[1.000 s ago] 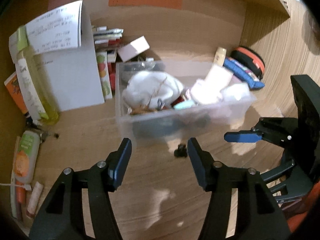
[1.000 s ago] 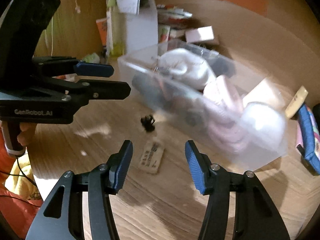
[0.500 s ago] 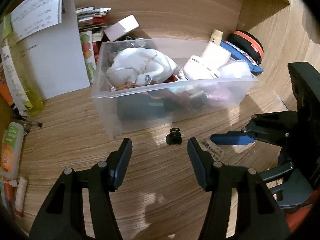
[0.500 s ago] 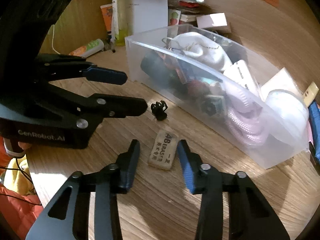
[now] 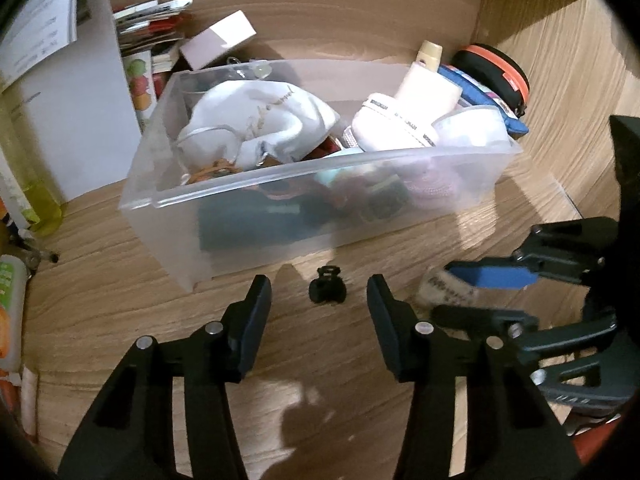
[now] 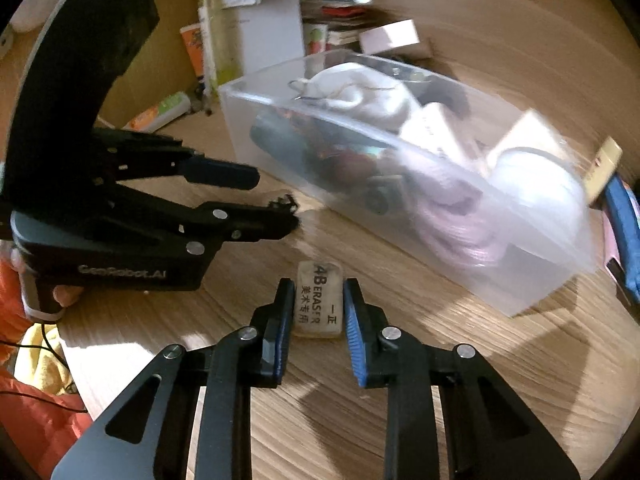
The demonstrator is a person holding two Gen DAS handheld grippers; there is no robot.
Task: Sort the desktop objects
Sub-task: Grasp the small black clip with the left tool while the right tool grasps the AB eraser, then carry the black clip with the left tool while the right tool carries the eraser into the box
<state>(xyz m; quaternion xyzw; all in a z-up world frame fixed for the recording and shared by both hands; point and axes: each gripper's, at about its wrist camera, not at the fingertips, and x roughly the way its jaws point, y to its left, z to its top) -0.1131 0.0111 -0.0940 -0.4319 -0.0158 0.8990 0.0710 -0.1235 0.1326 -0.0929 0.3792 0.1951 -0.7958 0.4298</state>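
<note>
A small black hair clip (image 5: 327, 289) lies on the wooden desk in front of a clear plastic bin (image 5: 280, 184) full of items. My left gripper (image 5: 320, 308) is open, its fingers on either side of the clip, not touching it. A worn 4B eraser (image 6: 318, 305) lies flat on the desk. My right gripper (image 6: 316, 320) has narrowed around the eraser, both pads close to its sides; the eraser still rests on the desk. The left gripper (image 6: 276, 200) also shows in the right wrist view, with the clip (image 6: 285, 202) at its tips.
Behind the bin stand a white paper holder (image 5: 72, 128), a yellow-green bottle (image 5: 32, 192), stacked booklets (image 5: 152, 36) and a small white box (image 5: 218, 38). A blue pouch (image 5: 484, 100) and an orange-rimmed black case (image 5: 500, 76) sit at the right. A tube (image 5: 8, 312) lies at left.
Both grippers moved forward and down. The left one now straddles the hair clip. The right one has closed from wide open to tight around the eraser.
</note>
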